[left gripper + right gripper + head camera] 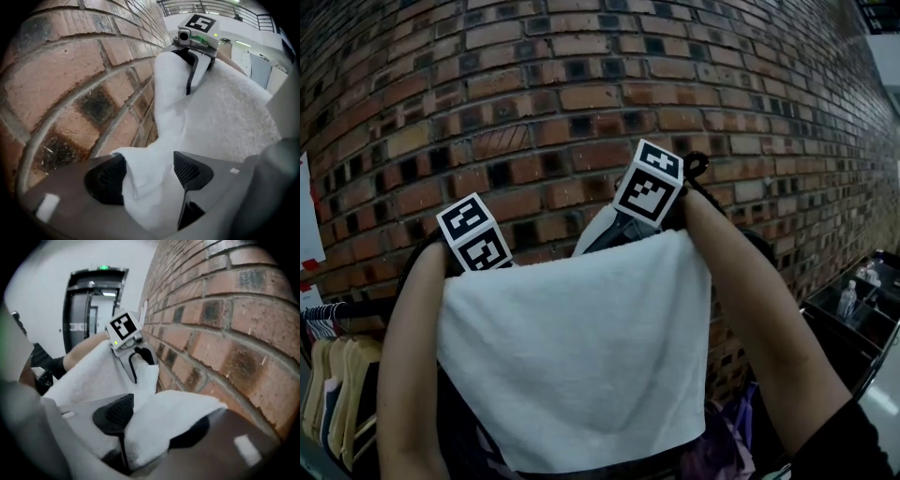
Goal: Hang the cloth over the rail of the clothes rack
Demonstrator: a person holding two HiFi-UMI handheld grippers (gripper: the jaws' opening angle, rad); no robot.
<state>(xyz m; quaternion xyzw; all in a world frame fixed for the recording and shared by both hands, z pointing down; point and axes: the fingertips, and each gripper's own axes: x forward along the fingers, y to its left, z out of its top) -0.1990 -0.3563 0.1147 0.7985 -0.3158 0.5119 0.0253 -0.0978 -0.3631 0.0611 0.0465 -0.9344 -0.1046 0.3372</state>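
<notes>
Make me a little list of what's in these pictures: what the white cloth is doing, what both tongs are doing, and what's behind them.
main thing: cloth, white, hanging flat, top edge up by the tongs
left side: left tongs open, one cloth corner loose between them
right side: right tongs open, the other corner lying between them
behind: brick wall, very close
lower left: hangers with clothes
rail: hidden, can't tell if the cloth is over it
</notes>
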